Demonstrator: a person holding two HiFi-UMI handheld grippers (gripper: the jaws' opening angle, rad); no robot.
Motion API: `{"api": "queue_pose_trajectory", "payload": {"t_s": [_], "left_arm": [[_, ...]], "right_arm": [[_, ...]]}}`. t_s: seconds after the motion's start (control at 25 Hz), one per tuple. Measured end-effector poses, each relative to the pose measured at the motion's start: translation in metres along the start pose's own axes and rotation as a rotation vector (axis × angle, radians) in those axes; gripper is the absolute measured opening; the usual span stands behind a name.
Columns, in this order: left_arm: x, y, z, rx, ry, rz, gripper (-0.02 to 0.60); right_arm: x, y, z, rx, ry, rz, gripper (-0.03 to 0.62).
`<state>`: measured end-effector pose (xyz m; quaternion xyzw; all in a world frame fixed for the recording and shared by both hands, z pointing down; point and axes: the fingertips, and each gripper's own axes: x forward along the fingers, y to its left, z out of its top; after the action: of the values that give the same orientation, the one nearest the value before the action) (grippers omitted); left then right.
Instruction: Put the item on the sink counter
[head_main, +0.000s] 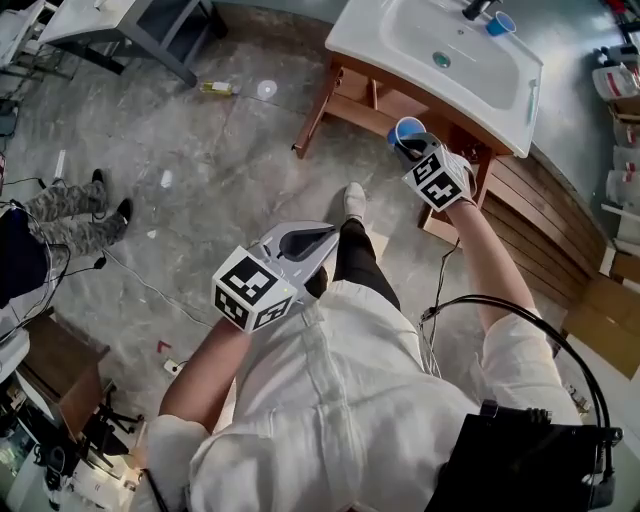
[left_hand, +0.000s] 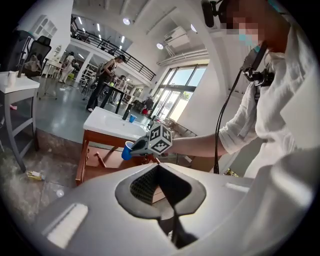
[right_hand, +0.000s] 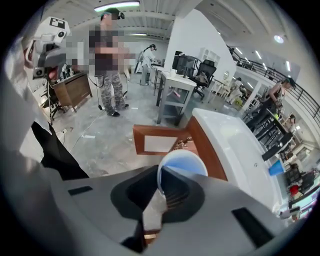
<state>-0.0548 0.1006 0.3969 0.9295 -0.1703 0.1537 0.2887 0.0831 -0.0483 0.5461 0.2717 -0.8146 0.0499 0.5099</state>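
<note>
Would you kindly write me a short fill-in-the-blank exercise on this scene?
1. The right gripper is shut on a cup coloured ____.
2. Between the jaws of the left gripper there is ____.
3. The sink counter, coloured ____, already carries another cup.
Missing words: blue; nothing; white.

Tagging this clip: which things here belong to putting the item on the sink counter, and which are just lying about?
Job: blue cup, held in the right gripper; white sink counter.
Lying about: second blue cup by the tap; bottle on the floor; table.
</note>
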Motion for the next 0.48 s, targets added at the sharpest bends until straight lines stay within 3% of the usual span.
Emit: {"api": "queue_pose_trajectory", "payload": {"t_s": [0.48], "left_arm": [[0.08,0.022,-0.022,-0.012,0.075,-0.013,0.005]], "right_arm": [[0.139,-0.026,-0.1,0.108,0.06,0.01,0.018]]}}
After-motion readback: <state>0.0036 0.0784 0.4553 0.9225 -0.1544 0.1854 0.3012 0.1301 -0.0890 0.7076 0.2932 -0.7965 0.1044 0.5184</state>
